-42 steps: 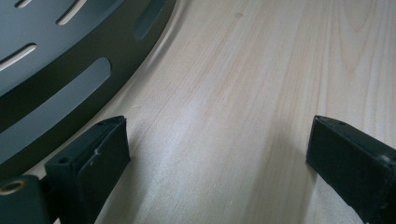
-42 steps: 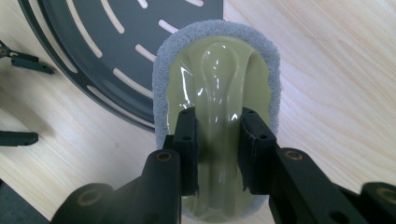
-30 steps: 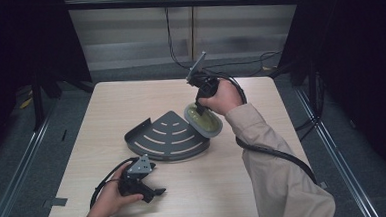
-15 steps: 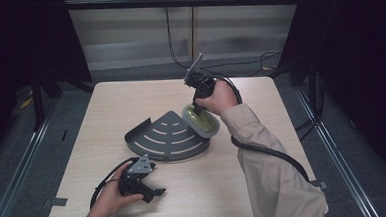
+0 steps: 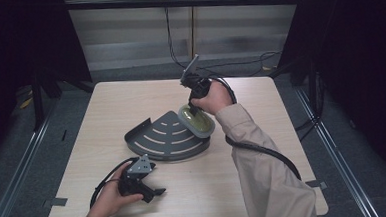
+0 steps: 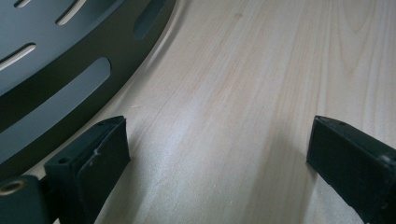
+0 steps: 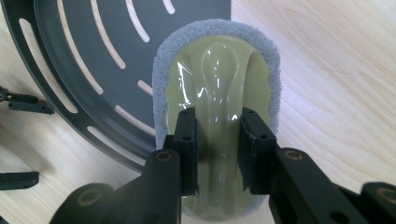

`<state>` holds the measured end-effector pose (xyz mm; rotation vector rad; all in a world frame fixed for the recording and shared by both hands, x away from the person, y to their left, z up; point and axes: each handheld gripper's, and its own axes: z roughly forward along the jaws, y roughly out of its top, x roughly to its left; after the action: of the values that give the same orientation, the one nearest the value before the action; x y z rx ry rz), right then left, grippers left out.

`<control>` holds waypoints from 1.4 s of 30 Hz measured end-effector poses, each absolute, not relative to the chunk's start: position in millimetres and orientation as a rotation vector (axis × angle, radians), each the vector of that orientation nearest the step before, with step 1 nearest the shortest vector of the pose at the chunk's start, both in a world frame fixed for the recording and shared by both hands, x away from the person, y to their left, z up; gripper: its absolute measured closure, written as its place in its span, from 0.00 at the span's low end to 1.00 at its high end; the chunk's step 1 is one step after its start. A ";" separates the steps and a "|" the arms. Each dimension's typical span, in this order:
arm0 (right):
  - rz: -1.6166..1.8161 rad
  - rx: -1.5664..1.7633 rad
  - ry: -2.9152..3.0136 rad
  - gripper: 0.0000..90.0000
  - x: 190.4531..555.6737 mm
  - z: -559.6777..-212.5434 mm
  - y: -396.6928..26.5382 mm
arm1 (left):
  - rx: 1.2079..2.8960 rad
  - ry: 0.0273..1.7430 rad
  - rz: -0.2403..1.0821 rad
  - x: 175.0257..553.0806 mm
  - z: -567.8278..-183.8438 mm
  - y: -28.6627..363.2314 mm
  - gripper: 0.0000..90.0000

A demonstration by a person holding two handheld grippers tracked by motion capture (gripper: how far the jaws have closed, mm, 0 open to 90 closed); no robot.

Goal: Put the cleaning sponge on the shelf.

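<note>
Little has moved since a second ago: the right gripper (image 5: 195, 104) has shifted slightly toward the far side of the rack (image 5: 167, 137), carrying the sponge (image 5: 196, 121) with it, and the left gripper (image 5: 144, 187) stays where it was; the right fingers (image 7: 187, 135) are narrowed on the sponge's pale yellow-green handle ridge, one on each side, with the grey pad rim showing around it; the sponge (image 7: 217, 102) lies tilted over the rack's right edge, partly above the slotted dark plate (image 7: 107, 56) and partly above the desk (image 7: 336, 70); the left gripper rests low at the near-left of the desk (image 5: 106, 108), held by the left hand (image 5: 108, 200); its fingers (image 6: 100, 154) stand wide apart with bare wood between them, just beside the rack's curved rim (image 6: 70, 88).
</note>
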<state>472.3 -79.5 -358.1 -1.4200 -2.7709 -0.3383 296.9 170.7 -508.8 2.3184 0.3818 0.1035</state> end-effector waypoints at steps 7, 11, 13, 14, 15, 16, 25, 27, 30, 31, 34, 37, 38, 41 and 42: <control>-0.328 -1.412 -2.763 0.79 474.2 -366.2 -72.9 | 2.319 0.380 0.103 296.9 -508.8 170.7 0.06; -0.327 -1.401 -2.762 0.79 473.1 -370.3 -67.6 | 2.317 0.383 0.101 297.0 -508.8 170.8 0.06; -0.330 -1.395 -2.761 0.79 472.7 -371.2 -65.3 | 2.315 0.381 0.102 297.1 -508.9 170.7 0.06; -0.335 -1.395 -2.760 0.79 472.4 -371.5 -64.1 | 2.315 0.381 0.101 297.1 -508.9 170.6 0.06; -0.335 -1.394 -2.759 0.79 472.2 -371.6 -62.8 | 2.318 0.382 0.101 297.0 -508.8 170.8 0.06; -0.337 -1.386 -2.762 0.79 472.1 -372.3 -61.4 | 2.318 0.381 0.101 297.0 -508.8 170.7 0.06; -0.333 -1.381 -2.758 0.79 470.8 -378.2 -53.3 | 2.322 0.376 0.103 296.9 -508.8 170.5 0.05; -0.335 -1.378 -2.756 0.79 470.9 -379.9 -52.8 | 2.321 0.377 0.101 296.9 -508.8 170.6 0.05; -0.335 -1.381 -2.751 0.79 471.7 -382.0 -51.8 | 2.321 0.376 0.101 297.0 -508.8 170.6 0.05; -0.339 -1.384 -2.749 0.79 471.9 -383.0 -51.4 | 2.322 0.376 0.102 297.0 -508.8 170.6 0.05; -0.330 -1.395 -2.735 0.79 472.1 -385.3 -49.9 | 2.322 0.375 0.101 297.0 -508.8 170.6 0.05; -0.328 -1.393 -2.735 0.79 472.4 -387.8 -49.2 | 2.322 0.375 0.102 296.9 -508.8 170.5 0.05; -0.328 -1.391 -2.732 0.79 472.6 -389.3 -49.2 | 2.323 0.375 0.102 296.9 -508.8 170.5 0.05; -0.324 -1.394 -2.732 0.79 472.9 -392.3 -48.9 | 2.322 0.375 0.102 296.9 -508.8 170.5 0.05; -0.322 -1.391 -2.725 0.79 473.2 -393.4 -49.0 | 2.323 0.374 0.102 296.9 -508.8 170.5 0.05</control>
<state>473.2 -49.0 -393.4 -1.3910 -2.7252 -0.3222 296.9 170.5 -508.8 2.3229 0.3745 0.1022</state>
